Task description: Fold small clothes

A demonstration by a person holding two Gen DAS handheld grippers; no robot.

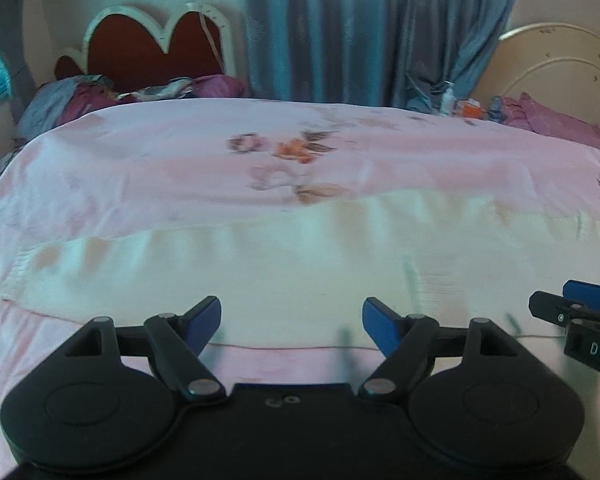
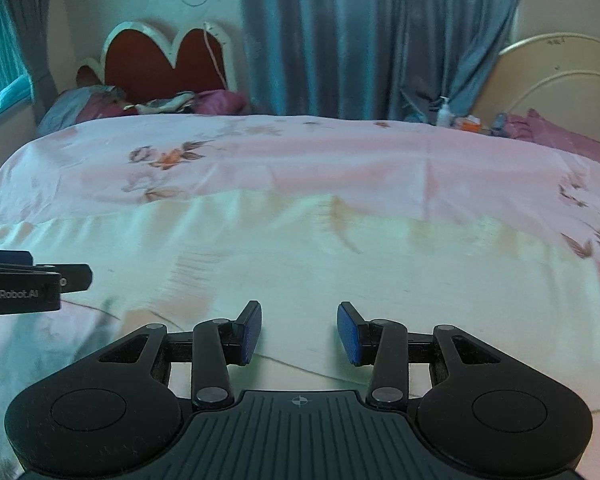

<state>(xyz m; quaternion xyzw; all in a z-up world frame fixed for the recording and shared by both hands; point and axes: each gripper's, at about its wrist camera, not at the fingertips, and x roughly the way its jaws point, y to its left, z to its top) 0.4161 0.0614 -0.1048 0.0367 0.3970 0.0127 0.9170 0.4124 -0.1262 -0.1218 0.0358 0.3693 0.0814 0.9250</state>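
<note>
Both of your tools are empty right now. Your left hand-held gripper (image 1: 292,326) has its jaws spread wide with nothing between them, and your right hand-held gripper (image 2: 299,332) stands partly spread, also holding nothing. The cloth (image 2: 340,264), a pale cream piece, lies flat across the near part of the bed (image 1: 140,152), on the pink flowered sheet (image 2: 340,152), and both tools hang above its near side, side by side.

The main risk is grabbing the sheet along with the cloth. The two are close in tone, the near edge of the cloth lies right against the sheet, and a deep pinch at that edge could take both layers, so the fold would drag the bedding up.

A second risk is an uneven fold. If you take one corner well before the other, or at different depths, the cloth will skew and crease. Both pictures are blurred, so the exact edge is hard to judge; settle your hands before closing.

Your tools are also near each other, so a hasty reach inward could knock them together.

The bottle (image 2: 444,110) and clutter (image 2: 466,122) at the far side are well apart and should not matter.
</note>
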